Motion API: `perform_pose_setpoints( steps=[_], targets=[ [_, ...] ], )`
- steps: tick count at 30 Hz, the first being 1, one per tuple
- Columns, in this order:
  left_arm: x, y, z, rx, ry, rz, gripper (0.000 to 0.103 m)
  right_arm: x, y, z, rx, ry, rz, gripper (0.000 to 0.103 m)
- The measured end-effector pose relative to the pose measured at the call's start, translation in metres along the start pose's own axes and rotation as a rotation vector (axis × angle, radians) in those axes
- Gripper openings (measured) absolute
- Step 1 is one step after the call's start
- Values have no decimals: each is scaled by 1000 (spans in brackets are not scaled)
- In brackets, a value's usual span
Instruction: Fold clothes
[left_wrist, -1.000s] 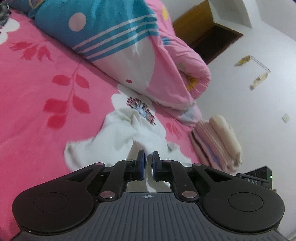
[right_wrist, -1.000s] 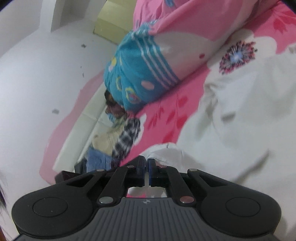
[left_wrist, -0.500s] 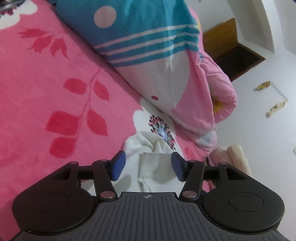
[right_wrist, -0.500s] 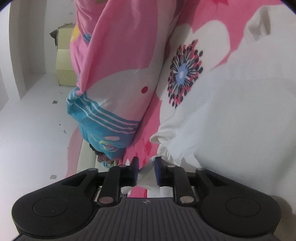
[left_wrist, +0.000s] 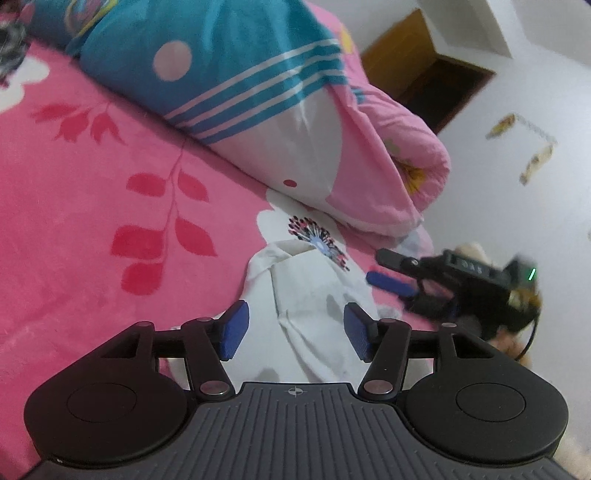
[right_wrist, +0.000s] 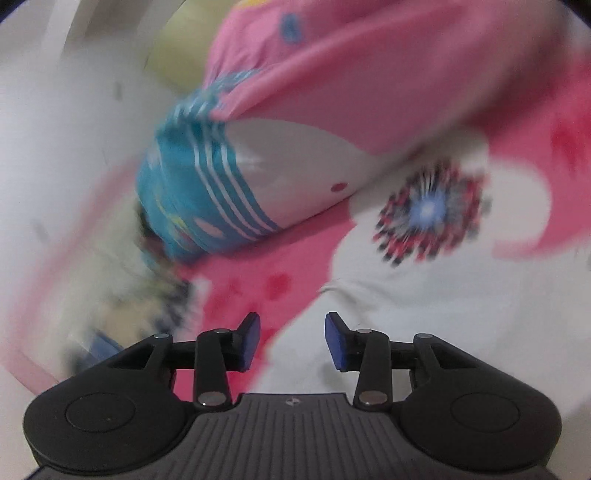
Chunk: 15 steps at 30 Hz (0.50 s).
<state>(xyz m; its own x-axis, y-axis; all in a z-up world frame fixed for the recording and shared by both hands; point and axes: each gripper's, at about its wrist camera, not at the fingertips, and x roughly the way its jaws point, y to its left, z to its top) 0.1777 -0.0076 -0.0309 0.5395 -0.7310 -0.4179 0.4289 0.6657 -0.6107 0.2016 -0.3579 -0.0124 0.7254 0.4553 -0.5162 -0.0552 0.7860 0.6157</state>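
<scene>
A white garment (left_wrist: 314, 295) lies crumpled on the pink flowered bedspread (left_wrist: 92, 184). My left gripper (left_wrist: 295, 330) hovers just over its near part, open, blue pads well apart and pressing on nothing. In the same view my right gripper (left_wrist: 391, 271) comes in from the right, its blue pad by the garment's right edge. The right wrist view is smeared by motion. There the right gripper (right_wrist: 291, 341) has its jaws opening, with the white garment (right_wrist: 424, 314) spread beneath and to the right, not pinched.
A rolled teal, white and pink quilt (left_wrist: 258, 92) lies across the bed behind the garment. A wooden cabinet (left_wrist: 424, 74) stands by the white wall. A blurred heap of other clothes (right_wrist: 122, 295) lies at the bed's far end.
Both grippers were shut on the white garment and have opened, letting it drop onto the bed. The right gripper swung sideways and now shows in the left wrist view.
</scene>
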Motion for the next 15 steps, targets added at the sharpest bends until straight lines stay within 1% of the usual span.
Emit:
perform_pose_setpoints(
  steps=[2, 4, 6, 7, 8, 10, 11, 13, 15],
  targets=[
    [2, -5, -5, 58, 1, 11, 57, 6, 18, 1, -169, 23, -127, 40],
    [4, -10, -11, 120, 3, 19, 57, 15, 23, 1, -249, 49, -187, 40],
    [6, -15, -17, 178, 7, 33, 57, 30, 20, 1, -269, 89, -195, 39],
    [7, -16, -19, 199, 9, 38, 57, 38, 18, 1, -275, 113, -200, 35],
    [8, -17, -22, 216, 13, 42, 57, 47, 15, 1, -274, 134, -200, 29],
    [10, -16, -24, 222, 28, 41, 57, 60, 12, -1, -257, 161, -179, 17],
    [11, -14, -25, 219, 32, 41, 57, 63, 13, -2, -248, 164, -163, 15],
    [13, -12, -25, 217, 38, 45, 57, 68, 16, -4, -251, 152, -130, 14],
    [14, -11, -25, 218, 39, 51, 57, 71, 21, -7, -269, 148, -129, 14]
  ],
)
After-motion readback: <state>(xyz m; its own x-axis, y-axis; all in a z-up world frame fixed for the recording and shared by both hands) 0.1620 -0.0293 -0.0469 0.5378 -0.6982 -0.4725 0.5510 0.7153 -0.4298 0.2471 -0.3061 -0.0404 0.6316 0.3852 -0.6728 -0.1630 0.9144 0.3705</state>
